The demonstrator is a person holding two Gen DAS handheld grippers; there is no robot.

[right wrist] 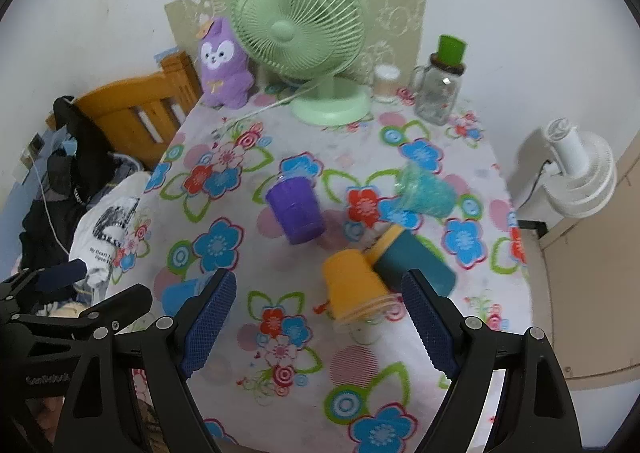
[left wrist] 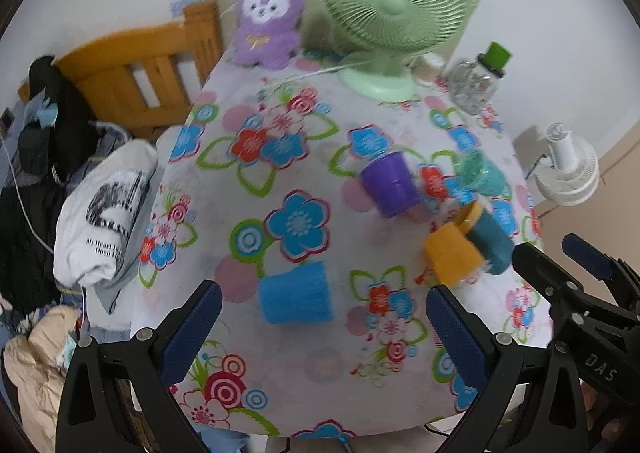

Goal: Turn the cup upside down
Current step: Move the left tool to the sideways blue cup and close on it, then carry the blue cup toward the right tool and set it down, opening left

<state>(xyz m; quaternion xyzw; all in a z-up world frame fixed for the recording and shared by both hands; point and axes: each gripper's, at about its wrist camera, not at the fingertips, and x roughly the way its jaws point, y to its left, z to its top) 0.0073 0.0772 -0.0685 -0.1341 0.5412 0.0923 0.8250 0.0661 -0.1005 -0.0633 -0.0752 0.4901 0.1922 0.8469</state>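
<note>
Several plastic cups stand on the floral tablecloth. A light blue cup stands just ahead of my open left gripper; it also shows in the right wrist view, half hidden behind a finger. A purple cup, an orange cup, a dark teal cup with an orange rim and a clear turquoise cup stand further on. My right gripper is open and empty, with the orange cup just ahead between its fingers. The right gripper also shows at the right of the left wrist view.
A green desk fan, a purple plush toy, a glass jar with a green lid and a small white cup stand at the table's back. A white fan stands off the right edge. A wooden bed frame and clothes lie left.
</note>
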